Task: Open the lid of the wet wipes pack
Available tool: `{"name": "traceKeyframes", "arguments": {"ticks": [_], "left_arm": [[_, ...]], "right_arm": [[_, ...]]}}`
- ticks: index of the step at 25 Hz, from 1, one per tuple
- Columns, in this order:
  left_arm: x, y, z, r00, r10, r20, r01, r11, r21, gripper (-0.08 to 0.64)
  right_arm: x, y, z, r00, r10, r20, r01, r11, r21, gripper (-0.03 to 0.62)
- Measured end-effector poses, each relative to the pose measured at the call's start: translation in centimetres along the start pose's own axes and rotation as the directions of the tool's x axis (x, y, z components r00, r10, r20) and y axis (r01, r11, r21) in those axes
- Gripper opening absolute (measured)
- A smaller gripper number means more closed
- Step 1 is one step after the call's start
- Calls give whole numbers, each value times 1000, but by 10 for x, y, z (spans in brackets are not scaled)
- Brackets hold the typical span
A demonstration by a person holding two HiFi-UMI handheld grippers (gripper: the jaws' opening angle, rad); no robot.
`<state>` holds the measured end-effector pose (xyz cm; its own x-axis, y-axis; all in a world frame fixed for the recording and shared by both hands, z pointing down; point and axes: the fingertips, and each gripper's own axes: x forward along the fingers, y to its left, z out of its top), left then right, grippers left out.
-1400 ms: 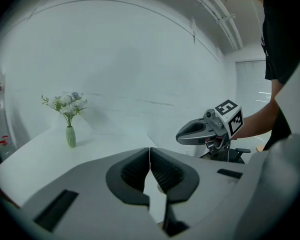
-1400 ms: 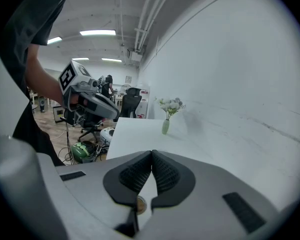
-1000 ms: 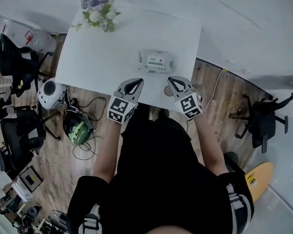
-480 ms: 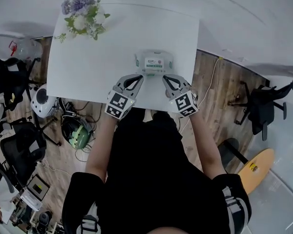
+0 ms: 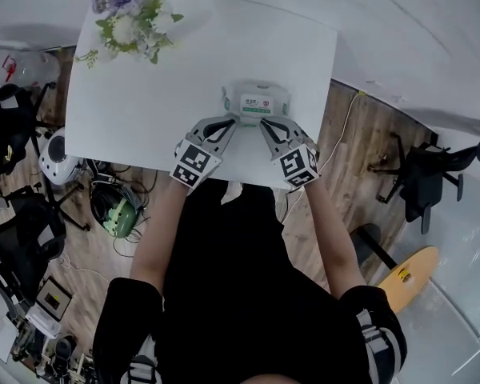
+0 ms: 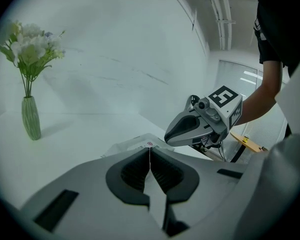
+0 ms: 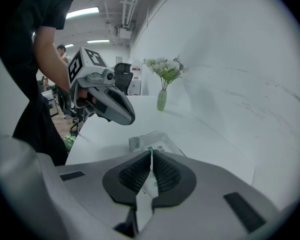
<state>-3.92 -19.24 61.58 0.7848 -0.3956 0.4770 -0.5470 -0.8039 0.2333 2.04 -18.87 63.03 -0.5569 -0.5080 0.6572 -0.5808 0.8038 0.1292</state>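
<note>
The wet wipes pack (image 5: 256, 102) is found lying flat on the white table (image 5: 144, 94), close to the edge nearest the person; its labelled lid appears flat against the top face.

The left gripper (image 5: 229, 124) is held at the pack's near-left corner and the right gripper (image 5: 265, 124) at its near-right corner. Both tips are just beside the pack's near edge; contact cannot be confirmed from the head view.

In the left gripper view, the jaws are seen pressed together with only a hairline seam between them and nothing gripped. The pack (image 6: 132, 143) lies just beyond the tips; the right gripper (image 6: 174, 134) is seen to the right, its nose lowered towards the pack.

In the right gripper view, the jaws are likewise clenched on nothing, with a thin slit left between the ribbed pads (image 7: 166, 174) — the pack (image 7: 149, 140) is visible past the tips. The left gripper (image 7: 128, 117) is seen above and to the left of the pack.

A vase of flowers (image 5: 124, 14) is noted at the far left corner of the table, well apart from the pack; the person's forearms (image 5: 164, 230) are extended over the near edge.
</note>
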Motion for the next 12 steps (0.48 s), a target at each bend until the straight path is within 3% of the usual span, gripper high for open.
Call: {"name": "traceKeyframes", "arguments": {"ticks": [9, 12], "left_arm": [[28, 23, -27, 999, -8, -39, 6, 999, -49, 23], [34, 26, -34, 999, -6, -52, 2, 998, -66, 24]], "right_arm": [[32, -3, -14, 999, 26, -47, -27, 999, -27, 55], [38, -3, -20, 997, 27, -78, -35, 995, -93, 60]]}}
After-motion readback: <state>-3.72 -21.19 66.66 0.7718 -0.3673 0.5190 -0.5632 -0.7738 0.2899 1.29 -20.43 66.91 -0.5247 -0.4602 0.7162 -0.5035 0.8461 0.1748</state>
